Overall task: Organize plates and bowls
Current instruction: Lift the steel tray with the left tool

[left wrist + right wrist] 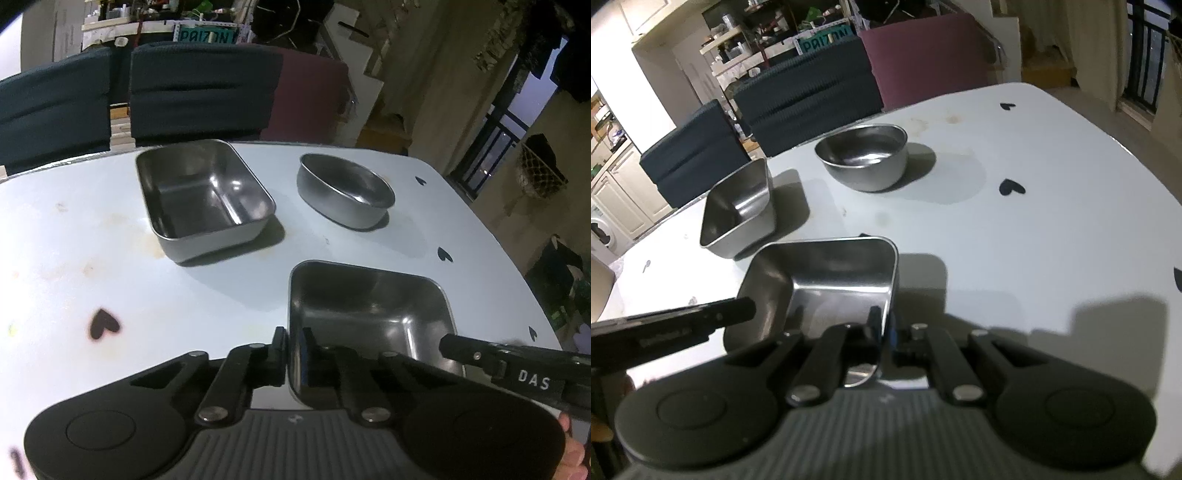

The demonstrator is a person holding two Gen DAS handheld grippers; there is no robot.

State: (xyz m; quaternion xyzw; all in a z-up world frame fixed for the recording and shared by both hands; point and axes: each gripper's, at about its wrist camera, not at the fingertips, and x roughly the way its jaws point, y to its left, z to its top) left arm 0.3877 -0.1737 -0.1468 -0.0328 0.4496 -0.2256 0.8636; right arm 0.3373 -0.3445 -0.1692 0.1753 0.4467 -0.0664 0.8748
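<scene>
Near steel tray (pixel 373 314), pinched at its left wall by left gripper (pixel 293 350) and at its right wall by right gripper (pixel 884 328); second tray (pixel 205 199) lies far-left.

Left claw (pixel 294 350) pinches the near square tin's (pixel 369 314) left wall.

so two rectangular steel trays (pixel 205 199) (pixel 369 314), one round steel bowl (pixel 345 190), nearest tray right at the fingertips
</scene>
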